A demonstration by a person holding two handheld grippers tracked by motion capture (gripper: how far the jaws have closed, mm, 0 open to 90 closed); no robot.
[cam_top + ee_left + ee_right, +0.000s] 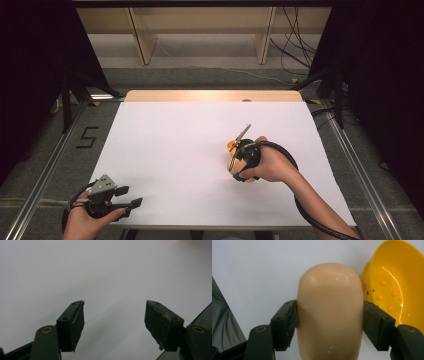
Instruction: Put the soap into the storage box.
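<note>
My right gripper (329, 307) is shut on a smooth peach-coloured rounded object (329, 315), one pad pressed against each of its sides. A yellow plastic bowl (392, 287) with small bumps and holes is tipped on its side right next to it, on the right. In the high view the right gripper (236, 161) sits right of the table's centre over the peach object (233, 164), and the yellow bowl (230, 145) peeks out just beyond it. My left gripper (131, 196) rests at the near left corner. Its jaws stand open over bare white surface in the left gripper view (115, 307).
A white sheet (190, 140) covers the table, with a strip of wood (210, 95) showing along the far edge. Black frames and cables stand on the floor to both sides. Wooden shelving (200, 35) lies beyond the table.
</note>
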